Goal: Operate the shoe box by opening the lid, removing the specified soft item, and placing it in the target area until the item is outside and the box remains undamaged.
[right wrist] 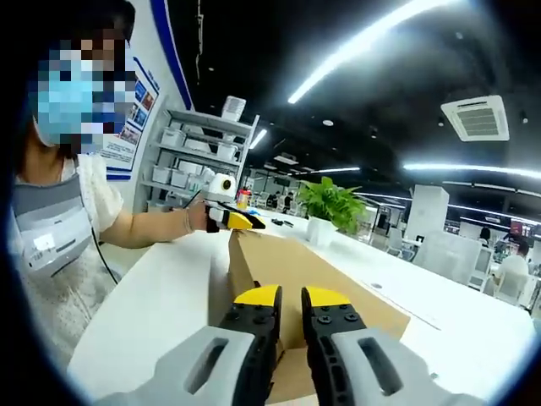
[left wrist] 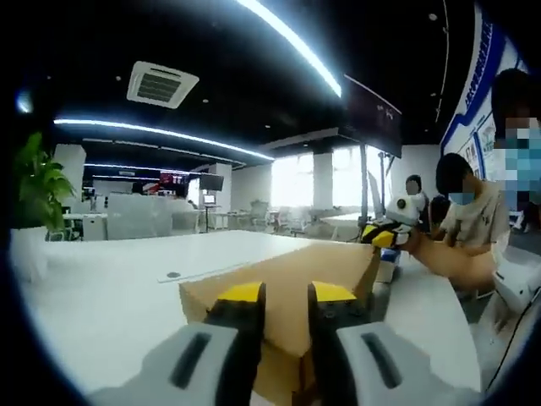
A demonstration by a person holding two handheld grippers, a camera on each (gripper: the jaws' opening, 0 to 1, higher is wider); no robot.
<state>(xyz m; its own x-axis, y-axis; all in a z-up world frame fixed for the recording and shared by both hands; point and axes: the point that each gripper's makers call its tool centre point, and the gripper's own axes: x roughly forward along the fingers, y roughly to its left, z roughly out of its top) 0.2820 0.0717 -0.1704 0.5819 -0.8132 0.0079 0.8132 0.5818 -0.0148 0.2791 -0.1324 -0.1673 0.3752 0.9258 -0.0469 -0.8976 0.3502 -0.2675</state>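
- the left gripper point(left wrist: 286, 298) reaches over the near end of the brown cardboard shoe box point(left wrist: 296, 288); its yellow-tipped jaws stand a narrow gap apart with the box edge running behind the gap, and i cannot tell whether they pinch the cardboard.
- the right gripper point(right wrist: 290, 303) sits at the other end of the same box point(right wrist: 321, 283), jaws also close together with a narrow slot between them; grip or no grip, again i cannot tell.
- the box lies lengthwise on the white desk point(left wrist: 110, 288), lid looking closed (the soft item inside is hidden).
- in the left gripper view the right gripper's yellow and black body shows at the far end of the box, held by the person point(left wrist: 473, 216) in a light shirt.
- in the right gripper view the left gripper sits at the far box end, in the person's hand point(right wrist: 199, 218).
- a potted green plant point(right wrist: 331, 207) stands further along the desk, and shelves with bins point(right wrist: 199, 152) line the wall behind.
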